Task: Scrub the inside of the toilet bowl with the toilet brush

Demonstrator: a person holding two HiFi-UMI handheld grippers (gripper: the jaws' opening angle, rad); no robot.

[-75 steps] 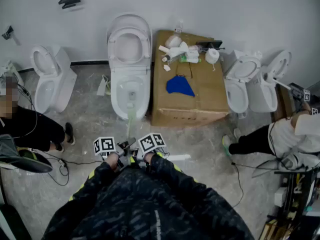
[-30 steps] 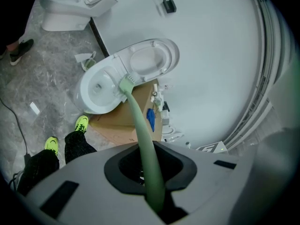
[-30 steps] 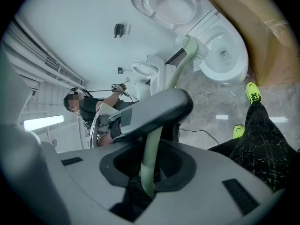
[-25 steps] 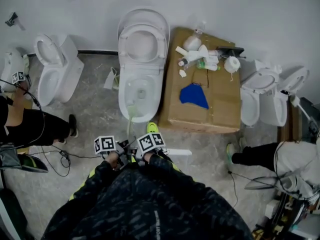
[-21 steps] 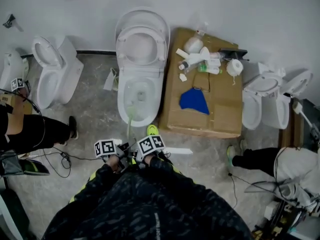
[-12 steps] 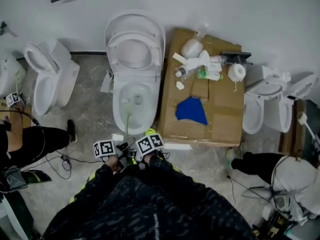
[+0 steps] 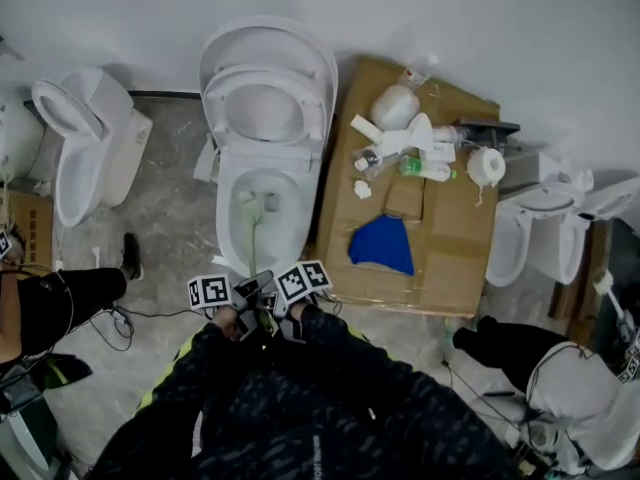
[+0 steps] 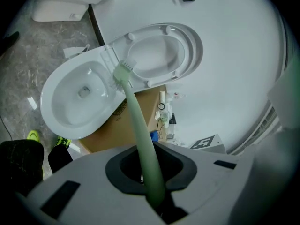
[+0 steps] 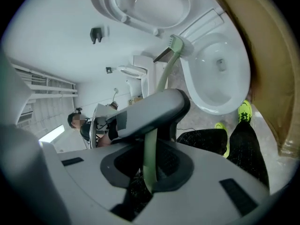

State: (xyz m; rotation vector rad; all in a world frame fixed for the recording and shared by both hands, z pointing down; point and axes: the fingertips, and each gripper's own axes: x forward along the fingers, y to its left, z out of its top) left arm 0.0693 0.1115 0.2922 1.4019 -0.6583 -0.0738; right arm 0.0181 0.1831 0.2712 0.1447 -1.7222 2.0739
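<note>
A white toilet stands with seat and lid up. A pale green toilet brush reaches from my two grippers into the bowl, and its head sits low inside near the drain. My left gripper and right gripper are side by side at the bowl's front edge, both shut on the brush handle. In the left gripper view the handle runs from the left gripper up to the bristle head. In the right gripper view the right gripper clamps the handle, with the head at the bowl.
A cardboard box stands right of the toilet, carrying bottles, a paper roll and a blue cloth. Other toilets stand at left and right. A seated person is at left, another at right. Cables lie on the floor.
The head view has drawn closer to the toilet. The brush head has moved from the bowl's front rim deeper into the bowl. Both grippers stay shut on the handle.
</note>
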